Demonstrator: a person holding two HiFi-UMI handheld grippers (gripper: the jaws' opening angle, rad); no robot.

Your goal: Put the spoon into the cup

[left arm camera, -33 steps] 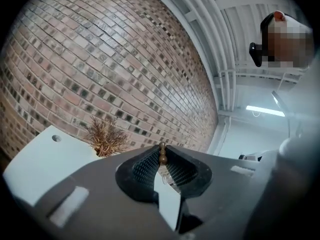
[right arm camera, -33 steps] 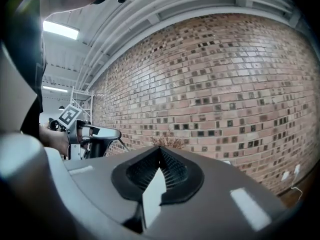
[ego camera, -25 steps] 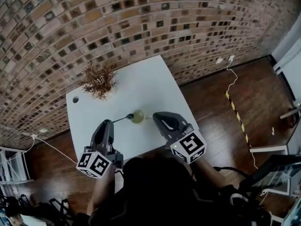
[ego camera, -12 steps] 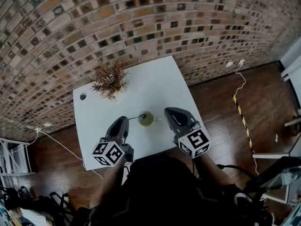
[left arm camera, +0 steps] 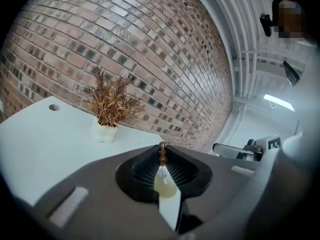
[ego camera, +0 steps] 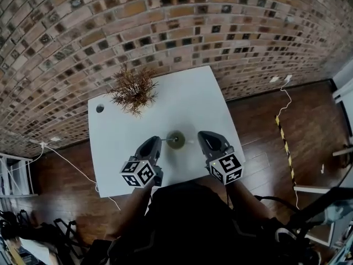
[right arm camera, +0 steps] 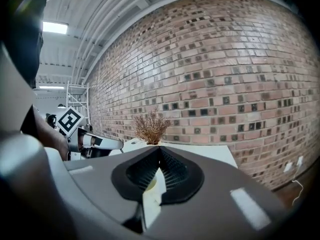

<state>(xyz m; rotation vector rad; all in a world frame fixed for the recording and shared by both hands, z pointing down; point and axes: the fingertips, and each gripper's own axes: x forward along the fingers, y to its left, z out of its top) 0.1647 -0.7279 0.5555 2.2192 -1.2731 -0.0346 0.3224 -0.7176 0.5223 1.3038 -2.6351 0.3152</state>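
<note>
A small yellow-green cup stands near the middle front of the white table. My left gripper is just left of the cup and is shut on the thin end of the spoon. The spoon's handle reaches across to the cup's rim; I cannot tell whether its bowl sits inside. In the left gripper view the spoon's brown beaded tip is pinched between the closed jaws, with the cup behind. My right gripper hovers right of the cup, shut and empty.
A dried brown plant in a white pot stands at the table's back left, near a round cable hole. A brick wall runs behind the table. Wooden floor with a white cable lies to the right.
Both grippers have come down closer to the table and nearer the cup. The spoon has travelled with the left gripper, and less of its handle shows between gripper and cup.
</note>
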